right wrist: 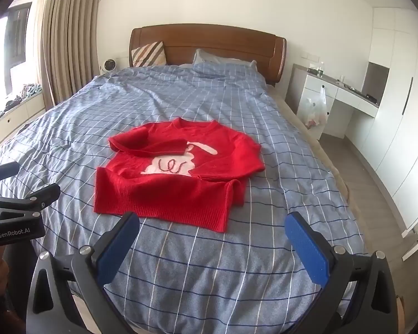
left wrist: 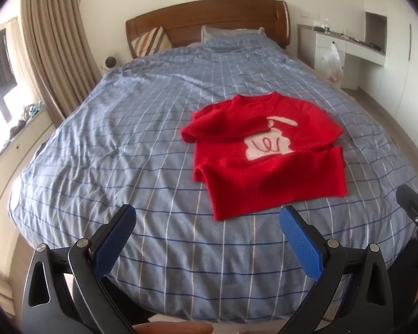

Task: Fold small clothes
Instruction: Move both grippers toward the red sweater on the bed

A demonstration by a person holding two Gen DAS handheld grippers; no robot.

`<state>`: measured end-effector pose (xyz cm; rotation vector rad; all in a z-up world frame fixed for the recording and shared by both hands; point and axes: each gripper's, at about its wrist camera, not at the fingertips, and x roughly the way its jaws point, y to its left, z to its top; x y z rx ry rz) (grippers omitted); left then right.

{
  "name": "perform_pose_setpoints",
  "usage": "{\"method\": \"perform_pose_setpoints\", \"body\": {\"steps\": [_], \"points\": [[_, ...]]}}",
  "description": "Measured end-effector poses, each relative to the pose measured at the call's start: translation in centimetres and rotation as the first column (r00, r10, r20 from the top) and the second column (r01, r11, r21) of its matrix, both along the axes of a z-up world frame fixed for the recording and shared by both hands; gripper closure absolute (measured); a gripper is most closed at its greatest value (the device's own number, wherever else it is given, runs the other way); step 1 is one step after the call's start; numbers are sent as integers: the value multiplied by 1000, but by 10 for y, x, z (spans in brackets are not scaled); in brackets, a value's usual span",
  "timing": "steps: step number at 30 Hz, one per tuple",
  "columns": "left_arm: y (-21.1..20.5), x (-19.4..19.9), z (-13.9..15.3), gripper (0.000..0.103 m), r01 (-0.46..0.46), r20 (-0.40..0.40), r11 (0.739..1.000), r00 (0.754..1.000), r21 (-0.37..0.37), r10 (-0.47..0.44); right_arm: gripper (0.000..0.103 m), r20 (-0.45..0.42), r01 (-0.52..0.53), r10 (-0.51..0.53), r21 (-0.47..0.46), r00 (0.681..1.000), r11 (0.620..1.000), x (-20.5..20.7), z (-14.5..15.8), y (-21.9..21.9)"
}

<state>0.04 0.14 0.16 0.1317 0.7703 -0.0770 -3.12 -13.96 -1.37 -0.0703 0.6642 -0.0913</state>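
Red knit sweater (right wrist: 178,178) (white rabbit motif) lies flat, both sleeves folded across its front.

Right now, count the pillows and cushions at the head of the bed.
2: a striped cushion leaning on the headboard at its left end, and a blue checked pillow lying near the middle. Others may be hidden under the duvet.

Both wrist cameras look from the bed's (left wrist: 125,139) foot end, tilted down toward the headboard (right wrist: 209,41); the left view stands leftward; both share the red sweater (left wrist: 264,153), somewhat ahead.
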Motion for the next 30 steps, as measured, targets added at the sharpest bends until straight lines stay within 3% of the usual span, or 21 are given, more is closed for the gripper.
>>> {"method": "perform_pose_setpoints", "body": {"steps": [2,6,14,30], "points": [[9,4,2,0,-4,-16,1000,1000,-23,4,0,-2,-3,3,2,1000,1000,1,-1,1],[-1,-1,-2,0,-11,7,1000,1000,22,11,0,-7,-17,17,2,1000,1000,2,-4,3],[7,2,-3,0,-19,15,1000,1000,4,19,0,-39,-5,5,4,999,1000,11,-12,4],[-5,0,-2,0,26,-36,999,999,24,-25,0,-23,4,-3,49,1000,999,0,-17,-3]]}}
